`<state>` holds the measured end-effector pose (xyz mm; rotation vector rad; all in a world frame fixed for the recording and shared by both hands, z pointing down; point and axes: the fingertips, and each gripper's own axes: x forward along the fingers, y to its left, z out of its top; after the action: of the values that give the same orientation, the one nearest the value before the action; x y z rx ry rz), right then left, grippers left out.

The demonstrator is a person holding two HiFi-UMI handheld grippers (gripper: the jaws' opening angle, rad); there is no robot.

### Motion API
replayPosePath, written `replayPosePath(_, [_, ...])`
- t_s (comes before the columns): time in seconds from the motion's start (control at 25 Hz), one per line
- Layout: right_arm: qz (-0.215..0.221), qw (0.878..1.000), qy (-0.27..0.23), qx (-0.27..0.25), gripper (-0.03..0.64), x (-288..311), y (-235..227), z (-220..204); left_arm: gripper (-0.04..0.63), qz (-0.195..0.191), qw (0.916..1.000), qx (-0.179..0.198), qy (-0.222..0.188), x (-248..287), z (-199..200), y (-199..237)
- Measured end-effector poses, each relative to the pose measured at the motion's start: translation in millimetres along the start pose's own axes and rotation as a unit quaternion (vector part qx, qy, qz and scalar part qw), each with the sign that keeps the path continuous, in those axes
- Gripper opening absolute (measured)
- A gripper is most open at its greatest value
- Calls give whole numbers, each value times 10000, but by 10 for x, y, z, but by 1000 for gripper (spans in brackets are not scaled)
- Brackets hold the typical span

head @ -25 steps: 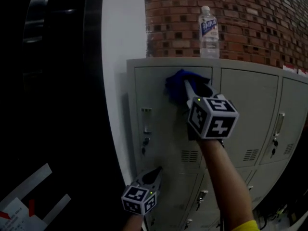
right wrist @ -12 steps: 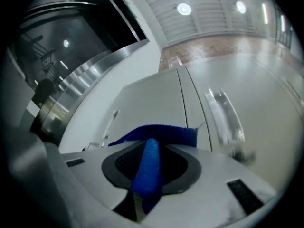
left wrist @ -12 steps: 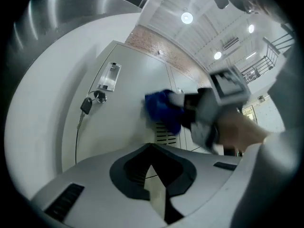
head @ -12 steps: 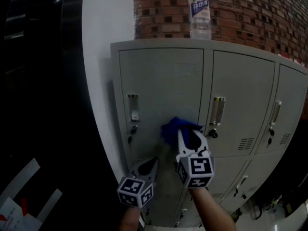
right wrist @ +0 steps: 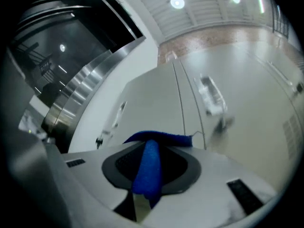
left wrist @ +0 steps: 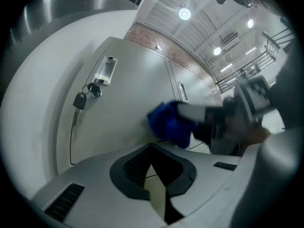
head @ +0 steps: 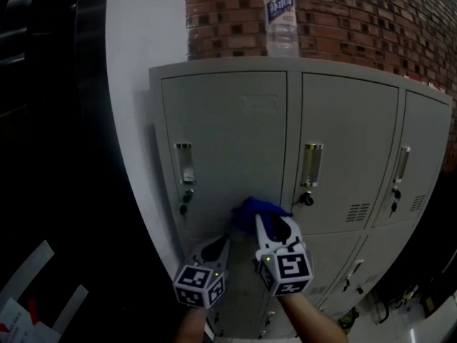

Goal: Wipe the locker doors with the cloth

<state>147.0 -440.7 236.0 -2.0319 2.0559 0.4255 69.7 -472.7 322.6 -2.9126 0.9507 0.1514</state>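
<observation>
A blue cloth [head: 257,213] [right wrist: 148,167] is pinched in my right gripper [head: 268,224] and pressed against the lower part of the top-left grey locker door [head: 228,148]. The right gripper is shut on the cloth. The left gripper view shows the same blue cloth [left wrist: 168,125] against the door, blurred. My left gripper [head: 218,247] hangs lower left of it, near the door's bottom edge; its jaws are closed with nothing between them. A second locker door [head: 350,148] stands to the right.
A plastic water bottle [head: 282,20] stands on top of the lockers before a brick wall [head: 357,20]. Door handles [head: 184,164] and a key [left wrist: 80,100] in the lock stick out. A white wall [head: 139,120] borders the lockers on the left.
My right gripper has carried the cloth down from the top of the left door to its lower part. The left gripper has stayed low.
</observation>
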Motion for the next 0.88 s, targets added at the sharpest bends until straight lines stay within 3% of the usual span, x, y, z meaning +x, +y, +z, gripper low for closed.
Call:
replayPosePath(0.12, [38, 9966, -817, -115, 100, 274, -220, 1407, -2, -119, 9998, 86, -117, 50, 123, -92])
replayPosePath(0.2, [20, 9944, -1027, -238, 100, 516, -373, 2151, -2, -207, 9996, 106, -172, 91, 204, -205])
replayPosePath(0.32, [88, 9970, -738, -197, 100, 884, -536, 2740, -2, -387, 9989, 165, -199, 151, 286, -362])
replayPosePath(0.44, [54, 9985, -518, -164, 100, 983, -568, 2873, -2, -491, 9985, 150, -176, 194, 278, -431])
replayPosePath(0.56, [0, 9986, -495, -165, 101, 878, -539, 2572, -2, -478, 9986, 118, -208, 204, 272, -415])
replayPosePath(0.64, [7, 9993, -345, -141, 101, 720, -501, 2110, -2, -448, 9987, 109, -214, 197, 253, -386])
replayPosePath(0.76, [-171, 9998, -60, -53, 101, 337, -417, 1061, -2, -371, 9990, 39, -236, 207, 224, -303])
replayPosePath(0.88, [-280, 9979, 545, 220, 97, -3, -243, -203, -2, -364, 9992, 68, -165, 221, 176, -277])
